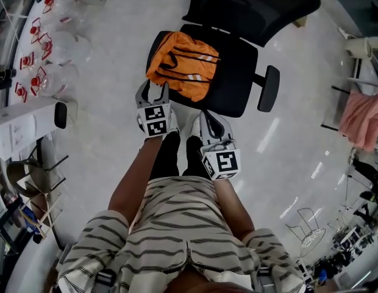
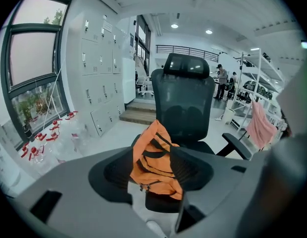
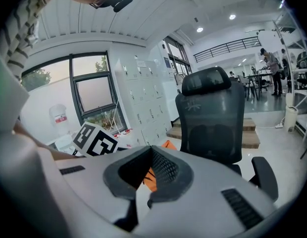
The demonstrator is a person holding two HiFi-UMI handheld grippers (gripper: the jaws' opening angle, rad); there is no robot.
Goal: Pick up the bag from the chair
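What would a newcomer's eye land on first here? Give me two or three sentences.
The bright orange bag grabs the eye first, slumped on the seat of a black office chair. Just short of it, the left gripper points at the bag with its jaws apart and not yet on it. The right gripper hangs beside it, jaws together.

We see the bag (image 1: 184,63) orange, with black straps and pale grey stripes, and the chair (image 1: 238,78) black. Our left gripper (image 1: 155,88) and right gripper (image 1: 208,116) are grey, their cubes (image 1: 155,119) marked black on white. Our shirt (image 1: 177,218) is cream with dark stripes, the floor (image 1: 116,54) pale grey, a cloth (image 1: 363,118) pink.
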